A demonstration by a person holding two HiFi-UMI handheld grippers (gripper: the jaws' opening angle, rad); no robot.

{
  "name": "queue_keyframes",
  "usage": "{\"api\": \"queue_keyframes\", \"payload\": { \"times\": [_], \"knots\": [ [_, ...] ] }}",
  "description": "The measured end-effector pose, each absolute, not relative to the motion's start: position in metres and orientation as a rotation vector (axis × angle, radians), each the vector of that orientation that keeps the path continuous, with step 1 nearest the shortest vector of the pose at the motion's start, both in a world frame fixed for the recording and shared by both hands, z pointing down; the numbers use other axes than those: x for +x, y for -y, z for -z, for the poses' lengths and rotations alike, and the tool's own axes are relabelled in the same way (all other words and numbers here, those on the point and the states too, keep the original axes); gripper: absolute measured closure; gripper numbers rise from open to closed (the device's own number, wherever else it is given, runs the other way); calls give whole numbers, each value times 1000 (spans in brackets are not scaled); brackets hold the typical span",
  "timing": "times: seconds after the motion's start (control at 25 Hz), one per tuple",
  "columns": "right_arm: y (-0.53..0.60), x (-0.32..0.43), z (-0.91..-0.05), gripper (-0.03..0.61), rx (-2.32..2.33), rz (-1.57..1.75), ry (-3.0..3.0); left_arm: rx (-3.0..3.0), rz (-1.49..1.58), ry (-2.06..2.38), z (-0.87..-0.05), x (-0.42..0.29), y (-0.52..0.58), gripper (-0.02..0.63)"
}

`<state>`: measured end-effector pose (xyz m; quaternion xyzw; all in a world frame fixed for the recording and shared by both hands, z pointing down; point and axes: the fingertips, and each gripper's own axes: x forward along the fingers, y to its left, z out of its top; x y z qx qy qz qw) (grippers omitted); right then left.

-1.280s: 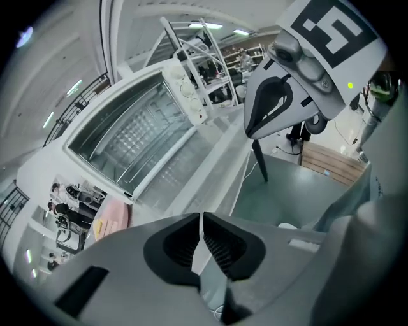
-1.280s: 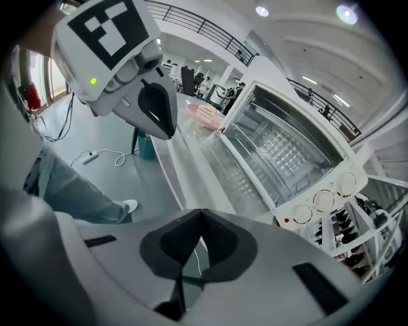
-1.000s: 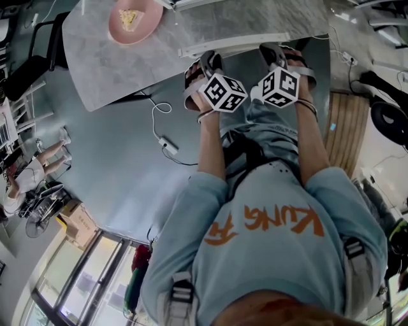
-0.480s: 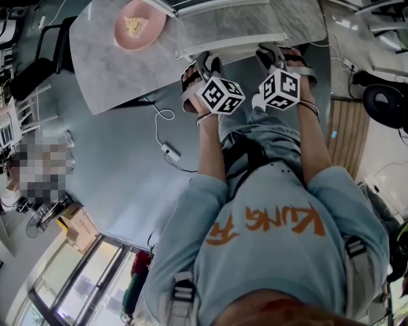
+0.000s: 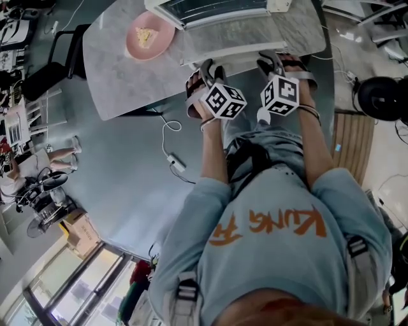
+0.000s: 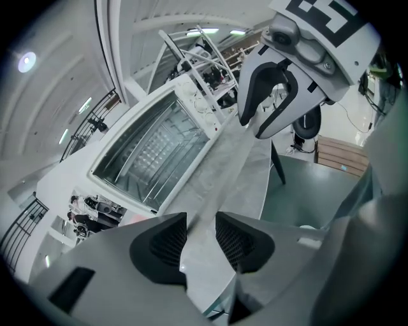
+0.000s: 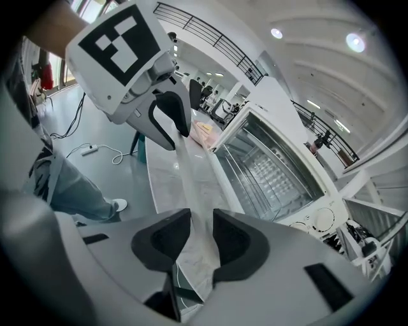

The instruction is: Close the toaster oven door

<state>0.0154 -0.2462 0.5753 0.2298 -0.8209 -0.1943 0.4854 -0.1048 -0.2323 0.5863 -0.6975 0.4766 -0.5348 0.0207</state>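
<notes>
The white toaster oven (image 5: 213, 7) stands at the table's far side. Its door (image 5: 236, 35) lies open and flat toward me, and the rack shows inside (image 6: 153, 149). My left gripper (image 5: 207, 69) and right gripper (image 5: 275, 63) sit side by side at the door's front edge. In the left gripper view the door's edge (image 6: 223, 169) runs between the jaws of the left gripper (image 6: 201, 239), which are opening. The right gripper (image 7: 203, 239) is opening too, with the same edge (image 7: 191, 184) between its jaws. The pads do not seem to press on it.
A pink plate (image 5: 150, 35) with a bit of food sits on the marble table (image 5: 121, 76) left of the oven. A cable and power strip (image 5: 175, 162) lie on the floor below. A black chair (image 5: 48, 63) stands at the left.
Both grippers have stayed at the door's front edge. The head view has shifted, so more of the oven and its open door shows at the top.
</notes>
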Motion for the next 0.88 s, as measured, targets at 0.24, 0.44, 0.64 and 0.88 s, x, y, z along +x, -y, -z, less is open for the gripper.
{"api": "queue_keyframes", "payload": {
  "times": [0.24, 0.44, 0.64, 0.88],
  "knots": [
    [248, 17, -567, 467, 525, 447, 2029, -2134, 1671, -1482, -578, -104, 235, 488],
    [254, 17, -563, 443, 498, 419, 2032, -2096, 1650, -1507, -567, -105, 241, 488],
    [269, 13, -547, 474, 552, 495, 2042, -2080, 1612, -1506, -551, -106, 253, 488],
    [282, 11, -530, 467, 631, 534, 2068, -2052, 1577, -1491, -536, -108, 266, 488]
  ]
}}
